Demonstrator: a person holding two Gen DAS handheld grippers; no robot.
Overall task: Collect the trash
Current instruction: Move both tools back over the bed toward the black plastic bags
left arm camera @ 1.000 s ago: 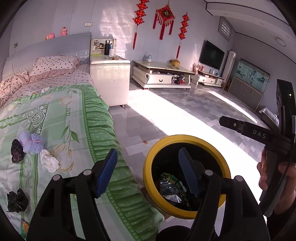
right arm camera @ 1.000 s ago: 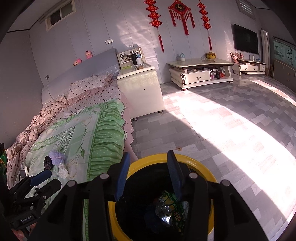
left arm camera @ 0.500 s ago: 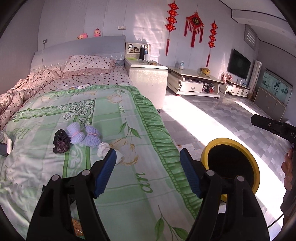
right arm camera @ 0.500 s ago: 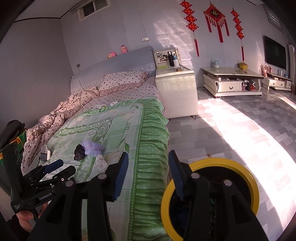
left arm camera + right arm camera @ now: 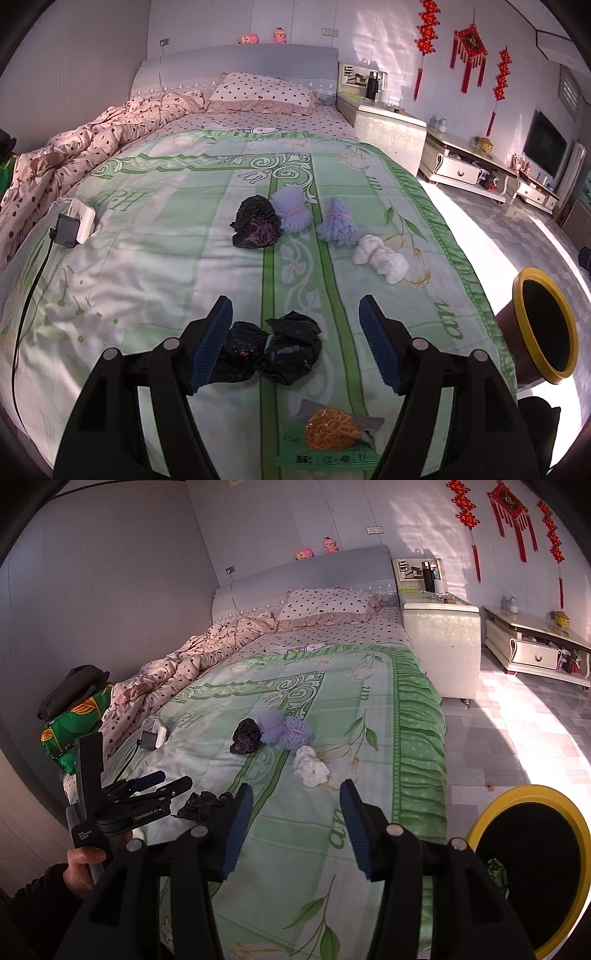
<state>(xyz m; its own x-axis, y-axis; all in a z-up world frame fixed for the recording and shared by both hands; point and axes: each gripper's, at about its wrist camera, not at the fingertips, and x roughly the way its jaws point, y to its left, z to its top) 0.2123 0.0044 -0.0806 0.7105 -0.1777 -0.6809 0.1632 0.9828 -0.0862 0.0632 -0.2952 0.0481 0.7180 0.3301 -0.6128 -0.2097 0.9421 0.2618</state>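
The left gripper is hanging low in the frame over the green floral bedspread, its blue-padded jaws standing wide apart with nothing gripped. A crumpled black plastic bag is lying on the bedspread between those jaws, its left edge hidden behind the left pad, so contact there cannot be told. Just below it, at the bottom centre, an orange mesh net on a green printed wrapper is resting on the cover.

Toward the middle of the frame, a second black crumpled bag with purple netting is sitting against two lilac foam fruit nets, and a white crumpled tissue wad is lying just to their right.

The right gripper is hovering at the lower centre of its own view above the bedspread, its jaws opening with nothing between them. The round black bin with a yellow rim is standing on the tiled floor at the lower right, beside the bed, with a scrap of shiny green wrapper showing inside. At the lower left, a hand is gripping the handle of the left gripper.
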